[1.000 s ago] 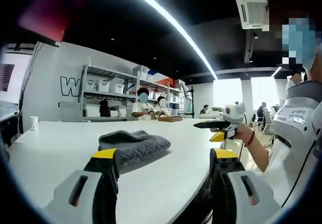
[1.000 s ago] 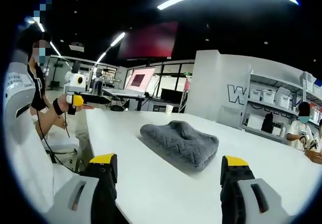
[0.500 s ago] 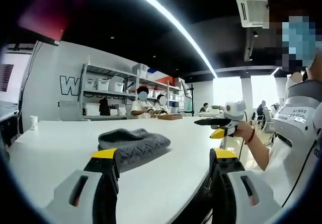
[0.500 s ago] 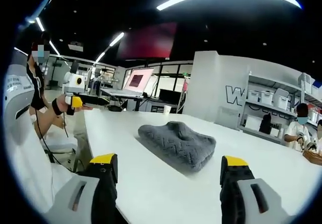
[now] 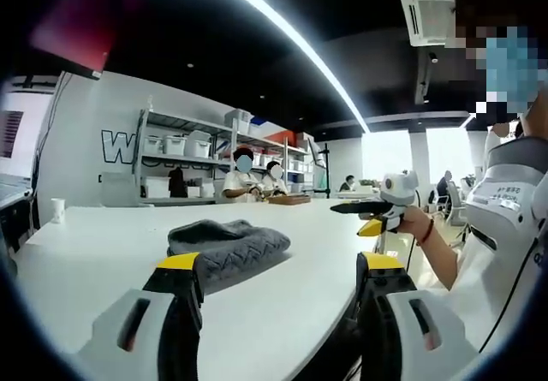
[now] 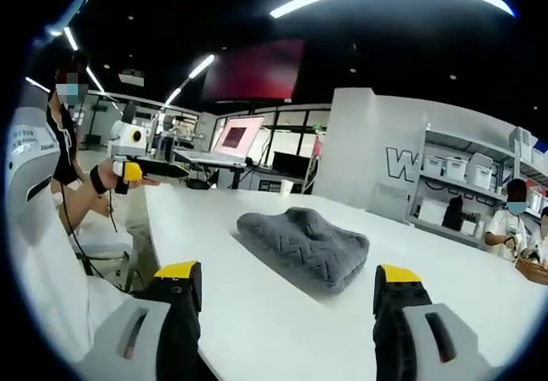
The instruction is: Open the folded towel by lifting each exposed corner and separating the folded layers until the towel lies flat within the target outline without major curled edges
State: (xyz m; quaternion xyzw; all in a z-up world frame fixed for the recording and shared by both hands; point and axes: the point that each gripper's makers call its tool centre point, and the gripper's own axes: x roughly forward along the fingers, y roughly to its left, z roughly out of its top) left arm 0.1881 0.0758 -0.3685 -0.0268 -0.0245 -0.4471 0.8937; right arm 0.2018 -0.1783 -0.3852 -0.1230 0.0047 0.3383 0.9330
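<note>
A grey folded towel (image 5: pixel 228 247) with a zigzag weave lies bunched on the white table (image 5: pixel 94 244). In the left gripper view my left gripper (image 5: pixel 281 268) is held open just short of the towel, nothing between its yellow-tipped fingers. The right gripper (image 5: pixel 355 218) comes in from the right, held in a hand above the table's edge. In the right gripper view the same towel (image 6: pixel 305 246) rests ahead, and my right gripper (image 6: pixel 287 275) stands open and apart from it. The left gripper (image 6: pixel 151 173) shows at the left, in the person's hand.
The person holding the grippers, in a white vest (image 5: pixel 505 227), stands at the table's edge. A white cup (image 5: pixel 57 208) sits far left on the table. Shelves with white bins (image 5: pixel 175 145) and seated people are behind. A laptop (image 6: pixel 224 145) stands beyond the table (image 6: pixel 257 312).
The right gripper view has swayed slightly. The towel lies as before and both grippers remain open and off it.
</note>
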